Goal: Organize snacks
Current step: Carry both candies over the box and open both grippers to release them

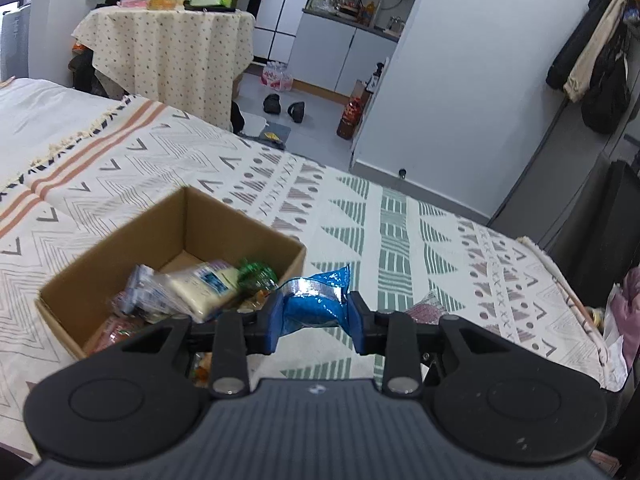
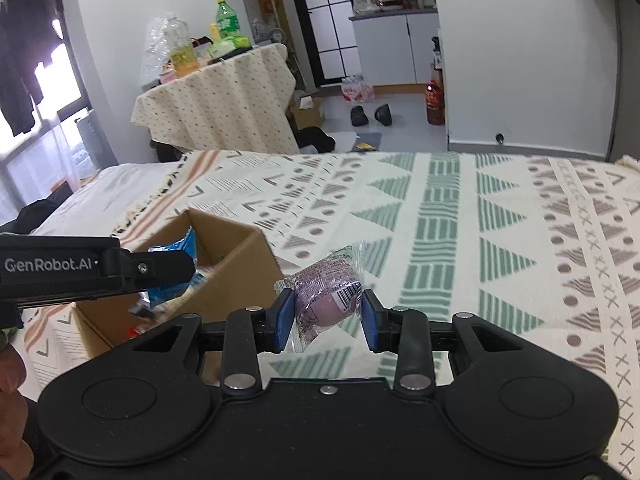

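My left gripper point(image 1: 316, 320) is shut on a crumpled blue snack packet point(image 1: 316, 304), held just off the right corner of an open cardboard box point(image 1: 100, 268). Several snack packets lie in the box, among them a cream one point(image 1: 204, 284) and a green one point(image 1: 258, 274). In the right wrist view, my right gripper point(image 2: 326, 316) is shut on a purple wrapped snack point(image 2: 324, 300) above the patterned bedspread point(image 2: 440, 220), right of the box point(image 2: 240, 272). The left gripper point(image 2: 172, 268) shows there side-on, with the blue packet point(image 2: 184, 246) over the box.
The box stands on a bed whose far edge point(image 2: 400, 154) drops to a grey floor with shoes point(image 2: 360, 114). A cloth-covered table point(image 1: 172, 52) with bottles stands beyond. Coats point(image 1: 592, 52) hang at the right. A hand point(image 2: 10, 384) shows at the lower left.
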Demonstrator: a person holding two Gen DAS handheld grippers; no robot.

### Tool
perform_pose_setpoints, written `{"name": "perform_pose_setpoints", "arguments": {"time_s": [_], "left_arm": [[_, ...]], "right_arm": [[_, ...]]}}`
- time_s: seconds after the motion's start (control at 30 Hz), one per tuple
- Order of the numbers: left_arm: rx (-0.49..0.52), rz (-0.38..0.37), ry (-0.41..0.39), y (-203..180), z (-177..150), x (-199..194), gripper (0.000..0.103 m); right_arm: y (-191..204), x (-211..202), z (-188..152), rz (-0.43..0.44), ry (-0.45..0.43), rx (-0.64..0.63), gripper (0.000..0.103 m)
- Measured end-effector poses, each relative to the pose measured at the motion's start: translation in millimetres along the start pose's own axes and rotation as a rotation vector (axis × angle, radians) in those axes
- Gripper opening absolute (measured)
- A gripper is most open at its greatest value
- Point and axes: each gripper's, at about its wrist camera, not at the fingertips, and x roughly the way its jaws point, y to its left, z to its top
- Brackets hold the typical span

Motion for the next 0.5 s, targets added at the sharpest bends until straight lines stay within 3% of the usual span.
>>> {"name": "perform_pose_setpoints", "arguments": {"time_s": [0.5], "left_arm": [[-0.048, 0.048, -0.068, 51, 35, -22, 0.029]], "right_arm": [[46, 2, 25, 0.053, -0.038, -0.041, 0.035]]}}
